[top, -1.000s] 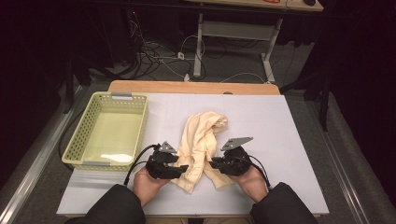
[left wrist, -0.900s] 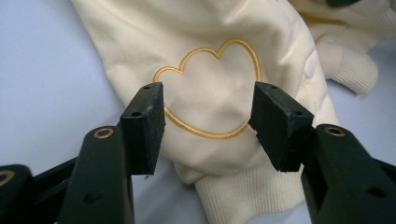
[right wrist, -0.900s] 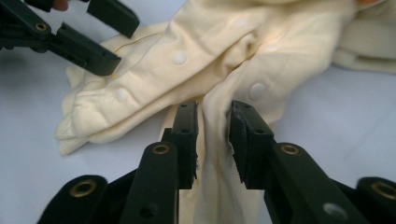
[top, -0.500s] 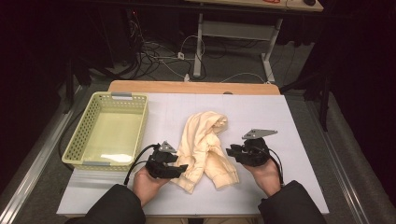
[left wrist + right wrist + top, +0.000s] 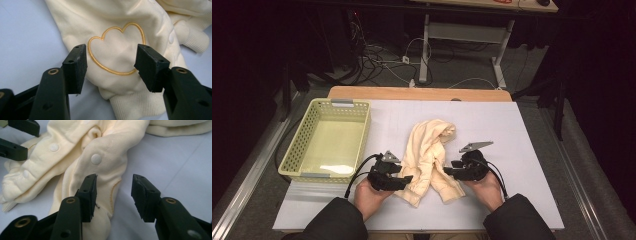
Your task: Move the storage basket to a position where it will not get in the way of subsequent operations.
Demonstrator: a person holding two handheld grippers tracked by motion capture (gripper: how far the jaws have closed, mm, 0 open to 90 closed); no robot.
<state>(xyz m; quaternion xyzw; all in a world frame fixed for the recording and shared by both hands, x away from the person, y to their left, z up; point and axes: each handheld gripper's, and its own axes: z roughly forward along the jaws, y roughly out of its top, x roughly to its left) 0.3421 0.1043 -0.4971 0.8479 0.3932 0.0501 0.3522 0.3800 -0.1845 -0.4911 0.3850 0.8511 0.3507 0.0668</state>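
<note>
Both pairs of jaws are seen spread wide with nothing pinched. The left gripper (image 5: pixel 404 180) is held at the garment's (image 5: pixel 428 155) 8 o'clock leg, its jaws framing an embroidered heart (image 5: pixel 117 51) above a ribbed cuff (image 5: pixel 132 103). The right gripper (image 5: pixel 448 172), which half a second ago was drawn off toward 3 o'clock, has been brought back against the 5 o'clock leg; one jaw overlaps fabric below a snap button (image 5: pixel 96 159), the other is over bare table (image 5: pixel 522 130). A 2-handed grasp of the legs is judged imminent. The cream garment lies crumpled at table centre, with a yellow basket (image 5: pixel 307 125) at 9 o'clock.
</note>
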